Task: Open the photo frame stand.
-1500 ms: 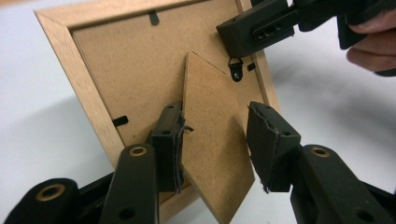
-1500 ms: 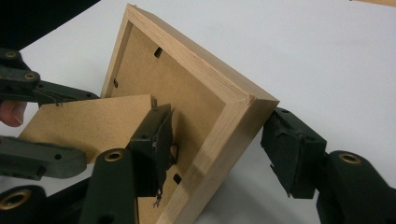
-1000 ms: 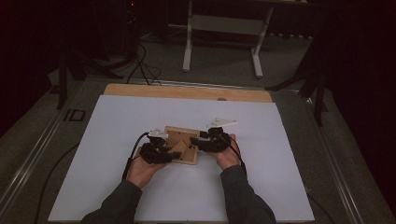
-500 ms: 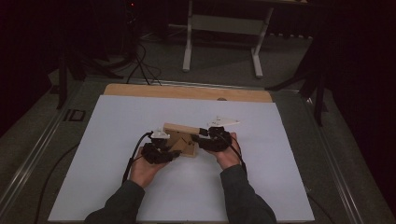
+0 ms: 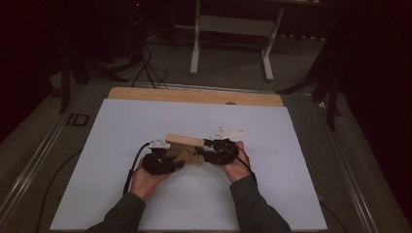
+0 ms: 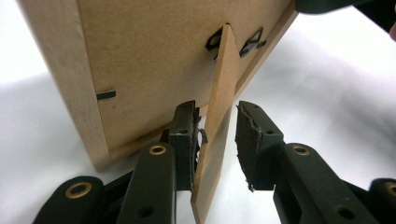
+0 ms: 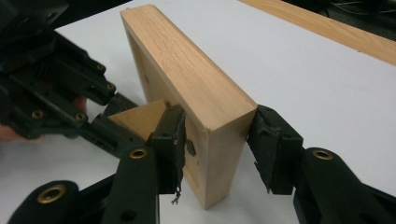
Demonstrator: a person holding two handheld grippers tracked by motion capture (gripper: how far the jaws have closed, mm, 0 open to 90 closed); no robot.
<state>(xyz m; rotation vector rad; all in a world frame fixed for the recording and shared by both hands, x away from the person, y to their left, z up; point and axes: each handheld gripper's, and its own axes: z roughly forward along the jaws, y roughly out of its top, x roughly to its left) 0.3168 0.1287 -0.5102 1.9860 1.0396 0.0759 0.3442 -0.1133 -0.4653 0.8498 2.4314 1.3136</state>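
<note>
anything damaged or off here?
Yes: pad linings look torn and frayed on the left tool and right tool, with loose shreds hanging from the edges. The wooden picture frame and its fold-out stand look intact.

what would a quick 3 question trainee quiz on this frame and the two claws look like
1. True or false: the wooden picture frame lies flat, face down, on the white table cover.
2. Which part sits between the left claw's pads?
A. the frame's side rail
B. the thin fold-out stand on the frame's back
C. a cable
3. Fill in: the right claw has its pads on either side of the frame's ____.

Key
1. False: it stands on edge.
2. B; one pad touches it, the other is apart.
3. End (side rail).
</note>
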